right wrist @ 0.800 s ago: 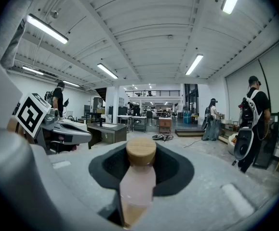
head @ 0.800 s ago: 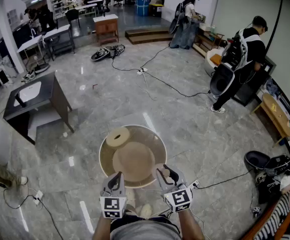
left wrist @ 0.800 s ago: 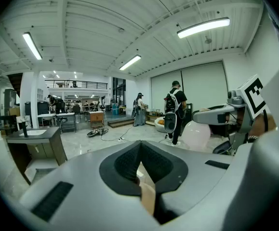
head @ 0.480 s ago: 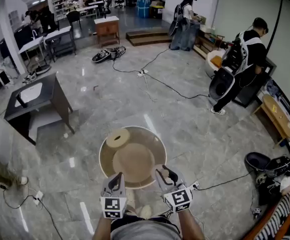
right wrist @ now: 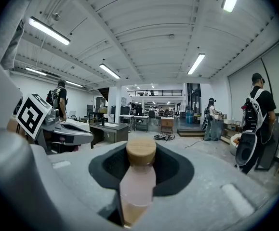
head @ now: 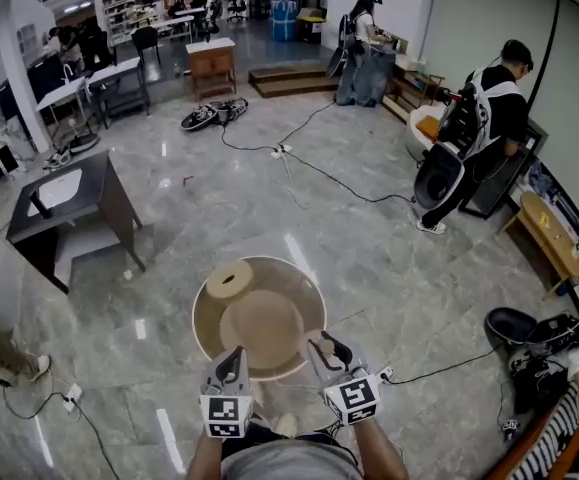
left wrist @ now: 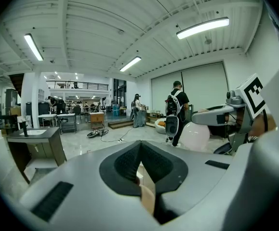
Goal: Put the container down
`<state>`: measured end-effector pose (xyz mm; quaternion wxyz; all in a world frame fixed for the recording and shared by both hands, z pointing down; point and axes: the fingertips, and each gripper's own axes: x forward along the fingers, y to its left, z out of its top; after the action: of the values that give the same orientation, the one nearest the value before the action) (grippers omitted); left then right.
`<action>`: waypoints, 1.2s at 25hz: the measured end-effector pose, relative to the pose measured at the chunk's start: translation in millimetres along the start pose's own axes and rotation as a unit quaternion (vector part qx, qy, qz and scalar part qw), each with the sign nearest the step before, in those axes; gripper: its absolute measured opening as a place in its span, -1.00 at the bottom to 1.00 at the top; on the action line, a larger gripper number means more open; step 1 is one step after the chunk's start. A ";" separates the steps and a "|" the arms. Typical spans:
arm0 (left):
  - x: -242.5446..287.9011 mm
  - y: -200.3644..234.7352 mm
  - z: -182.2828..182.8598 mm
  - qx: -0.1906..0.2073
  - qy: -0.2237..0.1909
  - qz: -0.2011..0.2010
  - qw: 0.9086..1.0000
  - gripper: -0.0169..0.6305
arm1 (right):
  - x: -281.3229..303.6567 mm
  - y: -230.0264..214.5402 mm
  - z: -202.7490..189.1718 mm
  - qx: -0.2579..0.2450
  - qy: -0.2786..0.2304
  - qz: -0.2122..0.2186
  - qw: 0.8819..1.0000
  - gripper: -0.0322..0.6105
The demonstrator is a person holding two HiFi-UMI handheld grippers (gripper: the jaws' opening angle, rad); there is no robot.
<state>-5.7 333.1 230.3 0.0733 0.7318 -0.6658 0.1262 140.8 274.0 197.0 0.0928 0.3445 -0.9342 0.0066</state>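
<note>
The container is a wide round tan tub held over the floor in front of me, with a round wooden disc lying inside at its far left. My left gripper is shut on the near rim, which shows as a thin tan edge between the jaws. My right gripper is shut on the near rim too. There a pale pink translucent piece topped by a round wooden disc sits between the jaws. The tub's underside is hidden.
Grey marble floor lies below. A dark table stands to the left, cables run across the floor, and a cable passes near my right. Black bags and a wooden bench are at the right. People stand beyond.
The container and both grippers have drifted slightly left and lower in the head view. Both grips are unchanged.
</note>
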 end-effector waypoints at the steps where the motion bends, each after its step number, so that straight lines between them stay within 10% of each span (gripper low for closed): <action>1: 1.0 -0.4 0.9 0.000 0.000 0.000 1.000 -0.90 | 0.1 -1.4 0.2 0.000 0.000 0.000 1.000 -0.52; 30: 147.9 75.4 -16.2 0.006 0.036 -0.050 0.998 -0.90 | 142.8 -52.5 -36.4 0.023 0.030 -0.037 0.999 -0.52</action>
<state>-69.9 188.4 282.9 0.0991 0.7593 -0.6249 0.1525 74.4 145.0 255.5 0.1131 0.3801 -0.9173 0.0350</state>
